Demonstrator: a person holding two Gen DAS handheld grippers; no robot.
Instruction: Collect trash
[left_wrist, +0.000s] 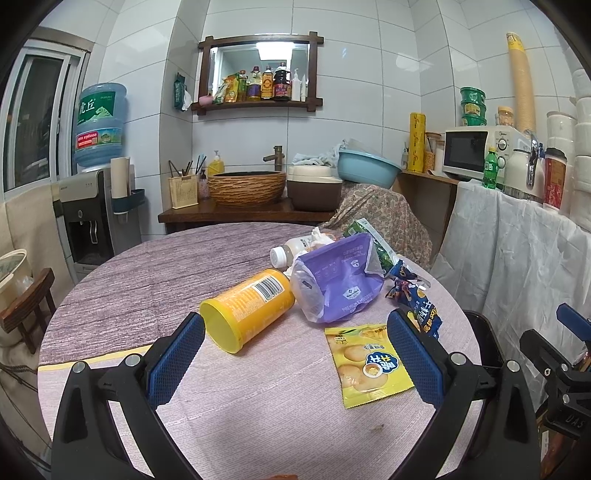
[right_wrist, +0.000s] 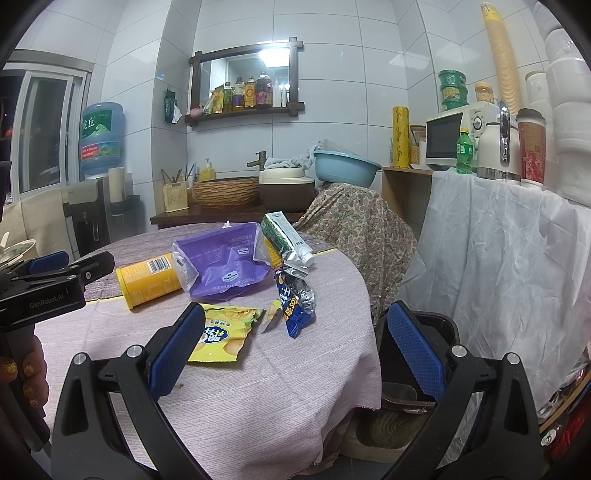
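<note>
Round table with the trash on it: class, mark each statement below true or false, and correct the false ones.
1. The yellow canister lies on its side on the table. True.
2. The left claw is shut on the yellow snack packet. False: it is open and holds nothing; the packet lies flat on the cloth.
3. The purple bag lies next to the canister. True.
4. The blue snack wrapper has fallen to the floor. False: it lies on the table.
5. The right claw is open and empty. True.
</note>
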